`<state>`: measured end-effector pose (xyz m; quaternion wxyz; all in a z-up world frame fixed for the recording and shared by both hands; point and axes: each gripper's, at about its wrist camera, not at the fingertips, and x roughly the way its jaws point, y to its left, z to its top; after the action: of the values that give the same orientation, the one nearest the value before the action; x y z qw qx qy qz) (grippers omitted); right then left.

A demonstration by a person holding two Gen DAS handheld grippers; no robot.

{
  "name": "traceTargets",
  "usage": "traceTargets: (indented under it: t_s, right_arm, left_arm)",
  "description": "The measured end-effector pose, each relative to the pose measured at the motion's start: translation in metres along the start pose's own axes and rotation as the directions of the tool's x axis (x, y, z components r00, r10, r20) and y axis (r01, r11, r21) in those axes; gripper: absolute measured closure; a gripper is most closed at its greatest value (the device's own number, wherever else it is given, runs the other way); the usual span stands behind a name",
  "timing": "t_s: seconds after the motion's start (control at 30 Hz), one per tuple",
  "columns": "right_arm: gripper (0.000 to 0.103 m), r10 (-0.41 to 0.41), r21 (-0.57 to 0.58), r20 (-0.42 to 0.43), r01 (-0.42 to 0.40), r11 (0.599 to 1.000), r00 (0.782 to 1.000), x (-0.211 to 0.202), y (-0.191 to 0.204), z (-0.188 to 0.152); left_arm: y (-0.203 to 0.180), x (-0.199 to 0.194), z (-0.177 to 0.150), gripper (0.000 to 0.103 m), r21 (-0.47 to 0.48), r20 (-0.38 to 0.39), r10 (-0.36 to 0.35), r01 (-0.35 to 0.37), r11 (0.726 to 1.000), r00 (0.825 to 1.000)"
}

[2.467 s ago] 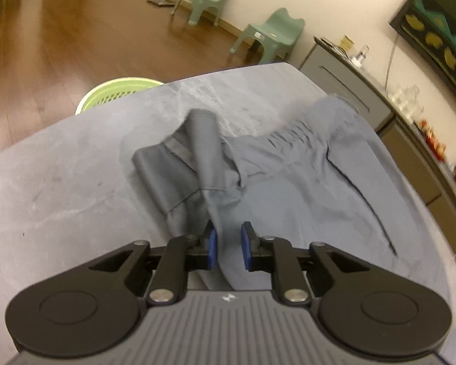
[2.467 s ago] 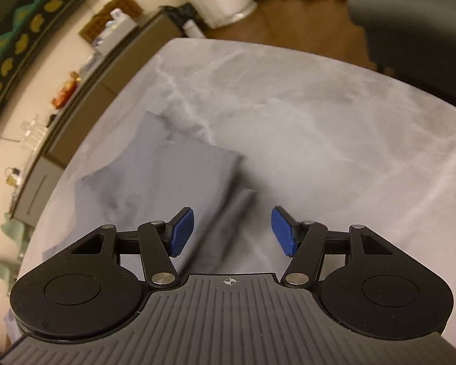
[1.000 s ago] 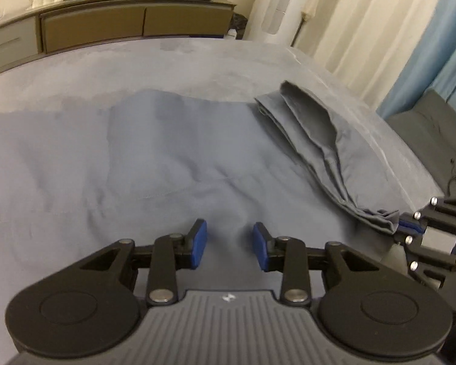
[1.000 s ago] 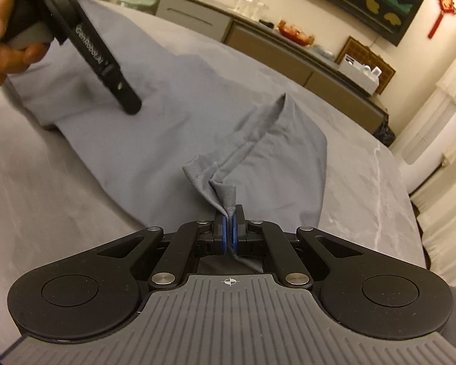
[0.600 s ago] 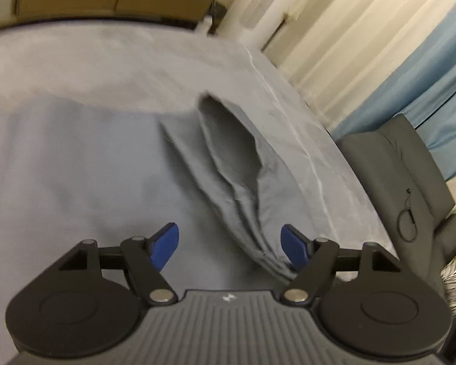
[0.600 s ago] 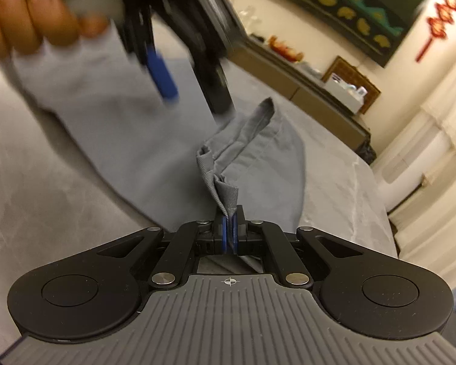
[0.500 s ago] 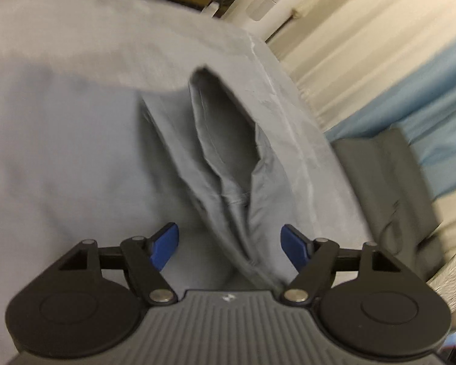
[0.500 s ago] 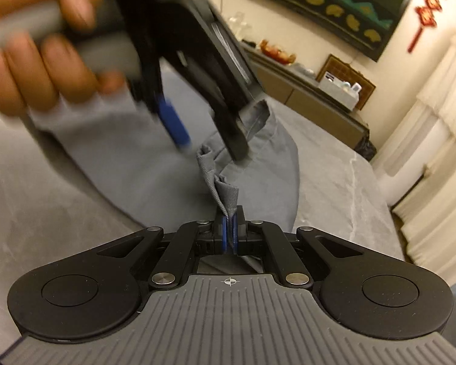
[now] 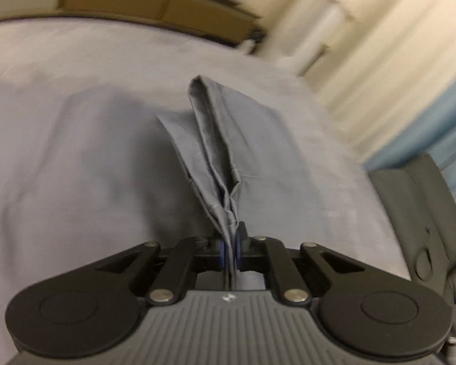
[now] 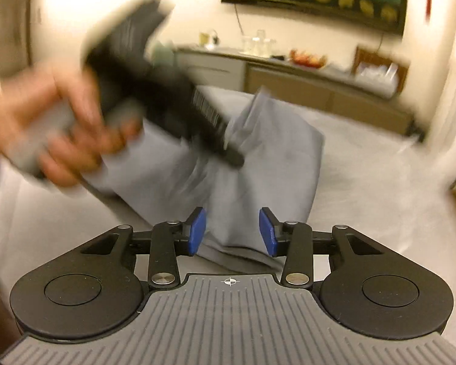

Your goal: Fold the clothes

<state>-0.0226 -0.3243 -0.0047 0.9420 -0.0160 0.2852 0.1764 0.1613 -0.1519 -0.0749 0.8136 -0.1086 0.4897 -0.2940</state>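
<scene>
Now left gripper (image 9: 230,248) closing, pads pinching a bunched hem of the grey trousers (image 9: 219,152) above the table (image 9: 319,188); right gripper (image 10: 231,232) opening, clear of cloth.

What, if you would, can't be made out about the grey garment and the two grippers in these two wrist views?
- Left wrist view: the grey garment disappears between the left gripper; its held edge is hidden by the body.
- Right wrist view: the left hand is motion-blurred, so finger placement is unclear.
- Right wrist view: the right gripper, jaws opening, covers the garment's near hem.
- Neither view shows the whole garment.
</scene>
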Motion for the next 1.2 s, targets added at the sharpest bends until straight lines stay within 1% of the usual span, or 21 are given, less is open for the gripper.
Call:
traceTargets:
  t_s: [0.1,0.17,0.27,0.33,0.4,0.47,0.57,0.6,0.63,0.67,0.73,0.8,0.83,0.87,0.9,0.93,0.97,1.0,1.07,1.17,1.2]
  right_arm:
    - [0.061,-0.023,0.158,0.014,0.021,0.987,1.0,0.005,-0.02,0.003]
    - [0.073,-0.069,0.211,-0.051,0.079,0.974,0.996,0.024,-0.03,-0.001]
    - [0.08,-0.155,0.164,-0.197,0.188,0.968,0.968,0.056,-0.029,-0.014]
    - [0.082,-0.198,0.107,-0.214,0.225,0.969,0.957,0.058,-0.024,-0.014]
    - [0.073,-0.207,0.144,-0.199,0.238,0.961,0.958,0.05,-0.029,-0.011]
    - [0.045,-0.227,0.193,-0.162,0.257,0.947,0.96,0.041,-0.037,-0.007]
    - [0.043,-0.245,0.236,-0.164,0.279,0.931,0.955,0.047,-0.044,-0.004]
    - [0.047,-0.23,0.242,-0.182,0.27,0.932,0.956,0.054,-0.045,-0.005]
    - [0.076,-0.232,0.224,-0.194,0.273,0.935,0.953,0.058,-0.042,-0.006]
    - [0.089,-0.24,0.201,-0.203,0.28,0.939,0.949,0.062,-0.038,-0.006]
    - [0.097,-0.277,0.13,-0.15,0.296,0.946,0.949,0.055,-0.021,-0.004]
    - [0.098,-0.279,0.08,-0.059,0.283,0.956,0.958,0.043,-0.005,0.0]
    - [0.098,-0.276,0.053,-0.02,0.276,0.96,0.961,0.038,0.003,0.001]
    - [0.098,-0.268,0.033,0.008,0.267,0.963,0.963,0.035,0.01,0.001]
    - [0.098,-0.255,0.018,0.021,0.255,0.967,0.967,0.034,0.015,0.001]
    - [0.098,-0.244,0.007,0.03,0.243,0.97,0.969,0.034,0.018,0.001]
    - [0.096,-0.235,-0.002,0.038,0.236,0.972,0.971,0.035,0.02,0.001]
    - [0.091,-0.219,-0.004,0.042,0.219,0.976,0.975,0.035,0.021,0.001]
    - [0.055,-0.183,0.025,0.083,0.181,0.983,0.98,0.026,0.021,0.003]
    - [0.045,-0.074,0.09,0.157,0.06,0.994,0.985,0.01,0.022,0.01]
    - [0.045,-0.028,0.111,0.179,0.008,0.994,0.983,0.006,0.022,0.012]
  left_arm:
    - [0.007,0.011,0.003,0.093,0.009,-0.033,0.008,-0.008,1.0,0.999]
    - [0.001,0.012,0.002,0.09,0.045,-0.027,0.032,-0.031,0.999,0.999]
    - [-0.008,0.007,-0.001,0.082,0.089,-0.008,0.095,-0.093,0.992,0.995]
    - [-0.017,-0.006,-0.004,0.074,0.135,0.019,0.158,-0.159,0.978,0.987]
    - [-0.021,-0.023,-0.006,0.067,0.172,0.075,0.203,-0.213,0.962,0.976]
    - [-0.024,-0.037,-0.004,0.057,0.177,0.12,0.209,-0.228,0.957,0.97]
    - [-0.03,-0.052,0.004,0.045,0.166,0.16,0.188,-0.214,0.963,0.969]
    - [-0.039,-0.05,0.011,0.041,0.178,0.152,0.176,-0.202,0.963,0.973]
    - [-0.049,-0.044,0.016,0.031,0.202,0.14,0.174,-0.2,0.959,0.975]
    - [-0.06,-0.037,0.022,0.021,0.225,0.127,0.173,-0.198,0.954,0.977]
    - [-0.081,-0.024,0.032,0.018,0.274,0.097,0.171,-0.191,0.943,0.98]
    - [-0.1,-0.001,0.036,0.014,0.339,0.002,0.154,-0.146,0.929,0.988]
    - [-0.106,0.01,0.035,0.014,0.36,-0.032,0.16,-0.138,0.923,0.987]
    - [-0.111,0.021,0.034,0.022,0.383,-0.06,0.174,-0.139,0.913,0.983]
    - [-0.111,0.028,0.032,0.041,0.413,-0.067,0.218,-0.172,0.894,0.974]
    - [-0.11,0.034,0.03,0.072,0.432,-0.073,0.249,-0.194,0.881,0.966]
    - [-0.104,0.03,0.031,0.079,0.416,-0.078,0.234,-0.181,0.891,0.969]
    - [-0.097,0.025,0.032,0.081,0.392,-0.081,0.21,-0.163,0.905,0.974]
    - [-0.073,-0.009,0.041,0.084,0.278,-0.051,0.097,-0.079,0.957,0.994]
    - [-0.01,-0.077,0.047,0.084,0.115,0.045,-0.029,0.023,0.993,0.999]
    - [0.017,-0.094,0.045,0.084,0.065,0.071,-0.025,0.021,0.998,0.997]
